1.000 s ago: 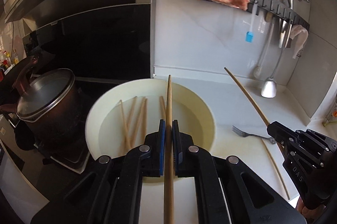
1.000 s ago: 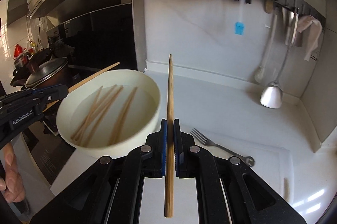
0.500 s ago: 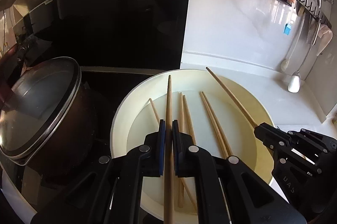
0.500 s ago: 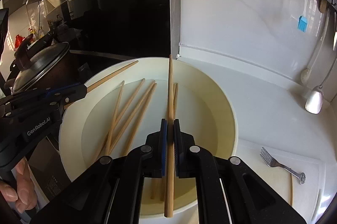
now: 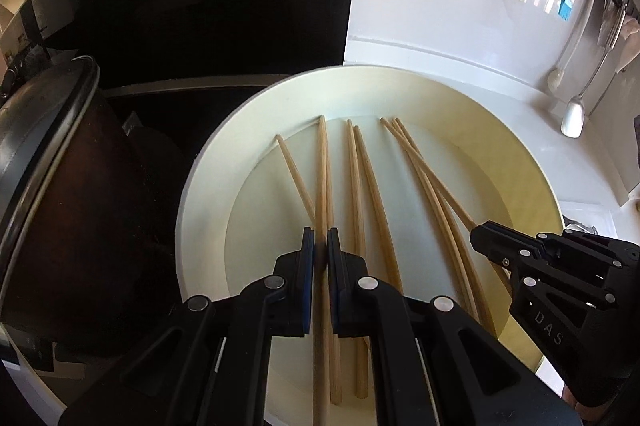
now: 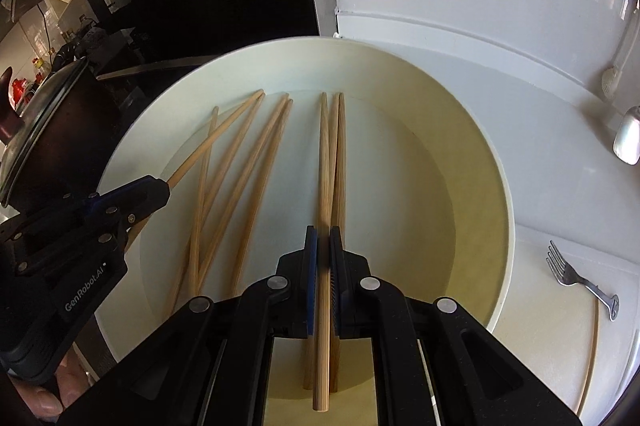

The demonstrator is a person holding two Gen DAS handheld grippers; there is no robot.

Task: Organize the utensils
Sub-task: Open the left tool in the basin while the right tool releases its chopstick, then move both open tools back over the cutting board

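Note:
A wide cream bowl fills both views, with several wooden chopsticks lying loose on its floor. My left gripper is shut on one chopstick, whose tip reaches down to the bowl floor. At the right of the left wrist view, my right gripper grips another chopstick. In the right wrist view the right gripper is shut on its chopstick over the bowl. The left gripper holds its chopstick at the left.
A dark pot with a glass lid stands close against the bowl's left side. A fork and one more chopstick lie on a white board to the right. Ladles hang on the back wall. A hand holds the left gripper.
Both grippers have moved left and down from above the counter to low over the bowl. Their chopsticks, earlier pointing over the rim, now reach inside it. The grips are unchanged.

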